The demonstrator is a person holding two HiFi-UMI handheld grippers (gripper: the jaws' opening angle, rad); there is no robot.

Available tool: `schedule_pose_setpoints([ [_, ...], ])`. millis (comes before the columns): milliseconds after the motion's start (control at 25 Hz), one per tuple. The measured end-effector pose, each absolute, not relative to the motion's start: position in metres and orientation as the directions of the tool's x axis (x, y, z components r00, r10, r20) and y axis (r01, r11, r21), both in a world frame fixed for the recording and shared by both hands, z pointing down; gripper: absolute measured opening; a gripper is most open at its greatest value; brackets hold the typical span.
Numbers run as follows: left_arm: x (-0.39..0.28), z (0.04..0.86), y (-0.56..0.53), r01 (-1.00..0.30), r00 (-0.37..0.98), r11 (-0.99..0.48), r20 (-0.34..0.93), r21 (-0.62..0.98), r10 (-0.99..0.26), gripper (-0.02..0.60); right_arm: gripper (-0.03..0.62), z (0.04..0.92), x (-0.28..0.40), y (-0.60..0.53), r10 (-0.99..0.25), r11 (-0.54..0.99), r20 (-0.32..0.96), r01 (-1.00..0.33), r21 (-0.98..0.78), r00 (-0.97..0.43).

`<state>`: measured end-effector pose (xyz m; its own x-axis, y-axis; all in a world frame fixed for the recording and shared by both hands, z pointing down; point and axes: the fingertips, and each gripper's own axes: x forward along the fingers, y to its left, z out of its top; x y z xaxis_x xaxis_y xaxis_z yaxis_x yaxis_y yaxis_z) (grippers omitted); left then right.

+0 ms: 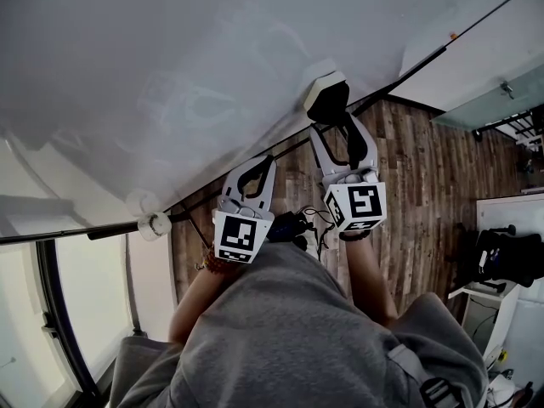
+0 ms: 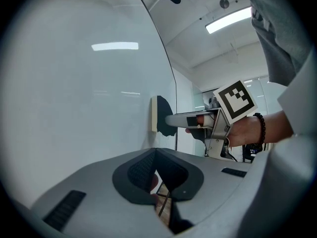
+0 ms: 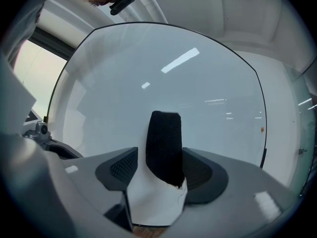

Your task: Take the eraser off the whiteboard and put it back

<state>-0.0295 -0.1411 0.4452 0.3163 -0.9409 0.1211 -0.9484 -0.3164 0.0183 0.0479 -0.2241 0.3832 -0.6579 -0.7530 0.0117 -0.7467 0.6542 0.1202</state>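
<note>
The eraser [image 1: 325,96] sits on the whiteboard [image 1: 170,58], between jaws of the right claw [image 1: 333,128].

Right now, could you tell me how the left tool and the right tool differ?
The left tool has its jaws together and empty; the right tool has them apart around the black eraser on the whiteboard. The left tool is clear of the board; the right tool is up at it. Both carry a marker cube.
</note>
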Motion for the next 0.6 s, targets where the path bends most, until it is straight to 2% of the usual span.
schedule_pose_setpoints([
  [600,-0.031,0.439,-0.118,-0.943,0.332,-0.333,0.087,0.002,-0.939,0.006,0.279,0.389,0.046,-0.185,-0.768,0.639,0.019,-0.763,0.103,-0.64],
])
